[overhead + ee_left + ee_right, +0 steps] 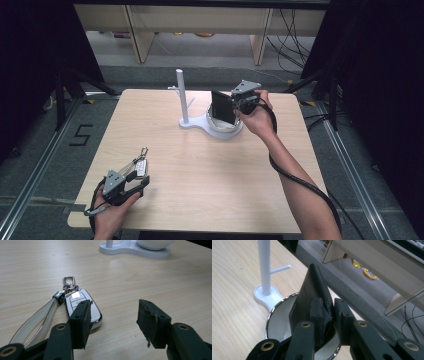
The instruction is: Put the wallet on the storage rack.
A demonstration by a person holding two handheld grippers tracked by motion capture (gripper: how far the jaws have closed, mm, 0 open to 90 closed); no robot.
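Note:
A black leather wallet (223, 107) stands on edge in the white bowl (225, 131) of a white stand. My right gripper (234, 107) is shut on the wallet's near edge. In the right gripper view the two jaws pinch the folded wallet (312, 287) over the chrome-rimmed bowl (278, 322). A white car key fob (141, 167) with a clip and a clear strap lies at the front left of the table. My left gripper (141, 176) stands open beside it. In the left gripper view the fob (75, 298) lies just behind the left jaw, with bare table between the jaws.
The stand's upright white post (182, 97) with a short side peg rises left of the bowl. The table (200, 165) is light wood. Shelving legs and cables lie on the floor beyond the far edge.

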